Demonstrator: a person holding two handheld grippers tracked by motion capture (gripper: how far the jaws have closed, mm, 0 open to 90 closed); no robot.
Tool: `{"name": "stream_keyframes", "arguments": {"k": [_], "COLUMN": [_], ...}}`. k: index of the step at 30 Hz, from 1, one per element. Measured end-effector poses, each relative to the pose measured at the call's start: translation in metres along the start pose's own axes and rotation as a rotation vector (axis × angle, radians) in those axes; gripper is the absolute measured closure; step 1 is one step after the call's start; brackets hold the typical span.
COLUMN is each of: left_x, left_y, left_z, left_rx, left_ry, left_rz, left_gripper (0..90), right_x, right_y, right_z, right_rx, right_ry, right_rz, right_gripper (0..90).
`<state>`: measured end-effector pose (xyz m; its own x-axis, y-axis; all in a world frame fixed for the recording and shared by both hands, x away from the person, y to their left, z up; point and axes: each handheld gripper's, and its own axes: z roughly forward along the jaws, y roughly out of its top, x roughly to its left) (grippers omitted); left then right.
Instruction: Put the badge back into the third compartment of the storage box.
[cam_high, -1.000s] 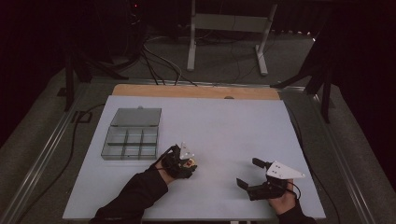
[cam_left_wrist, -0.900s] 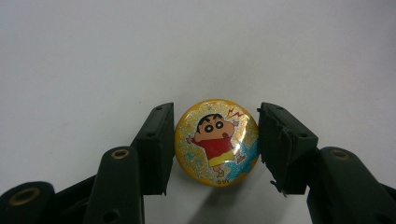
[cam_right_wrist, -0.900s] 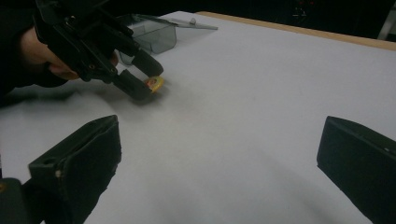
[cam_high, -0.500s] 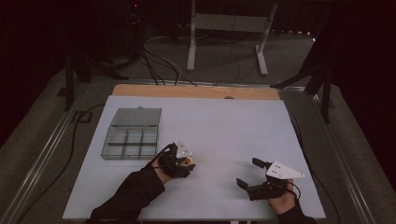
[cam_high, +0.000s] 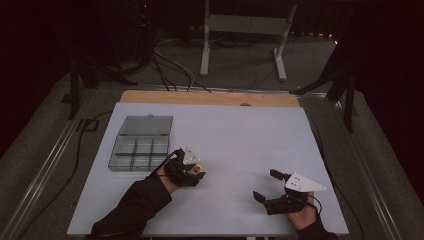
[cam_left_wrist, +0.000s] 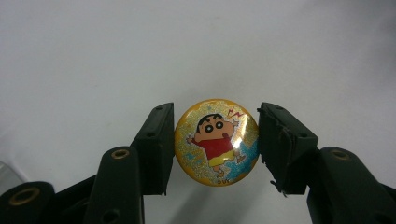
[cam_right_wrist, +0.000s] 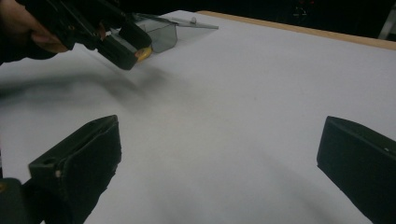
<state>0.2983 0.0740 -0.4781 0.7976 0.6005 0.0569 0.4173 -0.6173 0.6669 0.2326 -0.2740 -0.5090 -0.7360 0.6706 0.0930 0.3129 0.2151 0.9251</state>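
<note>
My left gripper (cam_left_wrist: 216, 142) clamped on a round cartoon badge (cam_left_wrist: 216, 141), held just above the white table (cam_high: 240, 140) beside the open compartment box (cam_high: 141, 144), my right gripper (cam_high: 269, 186) spread apart, holding nothing

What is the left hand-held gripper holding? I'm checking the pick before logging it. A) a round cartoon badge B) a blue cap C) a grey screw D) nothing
A: in the left gripper view, the left hand-held gripper has its pads pressed on both sides of a round cartoon badge.
</note>
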Motion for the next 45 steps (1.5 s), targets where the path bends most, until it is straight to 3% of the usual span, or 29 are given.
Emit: {"name": "stream_keyframes", "arguments": {"k": [22, 45], "left_x": [0.017, 0.045], "left_y": [0.002, -0.005], "left_z": [-0.016, -0.038], "left_rx": [-0.016, -0.021], "left_ry": [0.024, 0.090], "left_rz": [-0.022, -0.076], "left_gripper": [48.3, 48.3], "right_x": [0.000, -0.001], "right_y": [0.000, 0.000], "right_z": [0.000, 0.001], "right_rx": [0.003, 0.004], "right_ry": [-0.001, -0.001], "right_rz": [0.000, 0.005], "right_gripper": [0.0, 0.0]}}
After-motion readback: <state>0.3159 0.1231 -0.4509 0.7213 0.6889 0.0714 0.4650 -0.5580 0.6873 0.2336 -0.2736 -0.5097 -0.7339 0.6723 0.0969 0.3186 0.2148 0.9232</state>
